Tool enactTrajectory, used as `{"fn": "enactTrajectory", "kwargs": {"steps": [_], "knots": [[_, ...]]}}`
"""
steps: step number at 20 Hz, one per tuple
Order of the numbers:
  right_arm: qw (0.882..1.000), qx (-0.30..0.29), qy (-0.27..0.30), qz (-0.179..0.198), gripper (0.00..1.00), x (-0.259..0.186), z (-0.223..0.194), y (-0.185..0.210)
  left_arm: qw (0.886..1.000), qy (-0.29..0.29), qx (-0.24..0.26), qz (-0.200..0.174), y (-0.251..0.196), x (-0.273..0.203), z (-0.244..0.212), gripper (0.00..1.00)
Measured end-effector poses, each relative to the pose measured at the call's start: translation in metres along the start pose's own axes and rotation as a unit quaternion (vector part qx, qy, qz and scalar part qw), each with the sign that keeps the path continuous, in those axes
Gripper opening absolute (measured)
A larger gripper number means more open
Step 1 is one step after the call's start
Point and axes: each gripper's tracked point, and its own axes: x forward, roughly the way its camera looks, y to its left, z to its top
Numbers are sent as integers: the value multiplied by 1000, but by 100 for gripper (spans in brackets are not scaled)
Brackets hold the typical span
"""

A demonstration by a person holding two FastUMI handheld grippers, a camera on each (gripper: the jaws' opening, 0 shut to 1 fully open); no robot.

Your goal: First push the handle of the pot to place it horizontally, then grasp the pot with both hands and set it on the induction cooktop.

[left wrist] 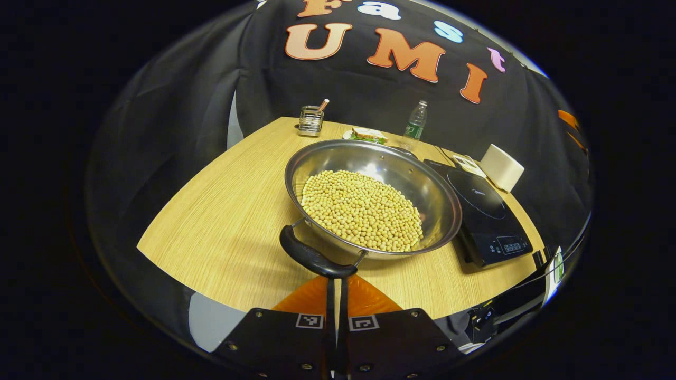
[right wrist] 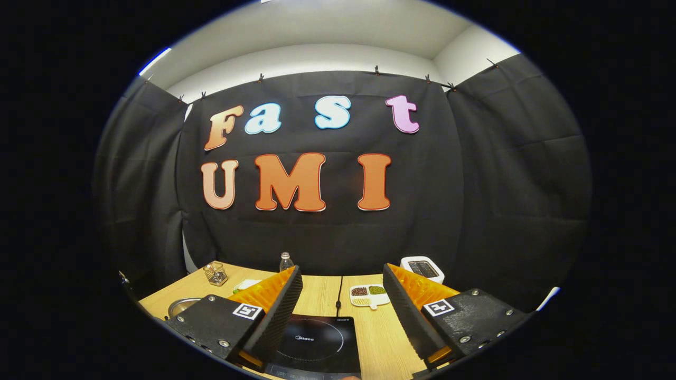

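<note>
The steel pot (left wrist: 369, 195), a wide wok-like pan holding a heap of soybeans (left wrist: 362, 216), sits on the wooden table (left wrist: 222, 227) straight ahead of the left gripper (left wrist: 336, 295), whose fingers are pressed together with no gap between them. Their tips sit just below the pot's black handle (left wrist: 311, 256), which curves across right in front of them; whether they touch it cannot be told. To the right of those fingers, beside the pot, lies the black induction cooktop (left wrist: 486, 216). Past the pot stand a wire holder (left wrist: 310, 120), a clear bottle (left wrist: 415, 124) and a white container (left wrist: 501, 166). In the right gripper view the right gripper (right wrist: 342, 311) is spread wide and holds nothing; the cooktop lies between its fingers, with a small divided dish of beans (right wrist: 369, 295) beyond.
</note>
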Motion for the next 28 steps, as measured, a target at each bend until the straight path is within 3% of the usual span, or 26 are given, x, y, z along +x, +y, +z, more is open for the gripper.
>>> {"fn": "enactTrajectory", "kwargs": {"steps": [12,28], "knots": [[1000,-4,-8,-6,95,6,-3,-1,999,-5,-1,48,38,10,18,2],[1000,-7,-6,0,95,12,-11,8,996,-9,-4,84,80,30,44,2]]}}
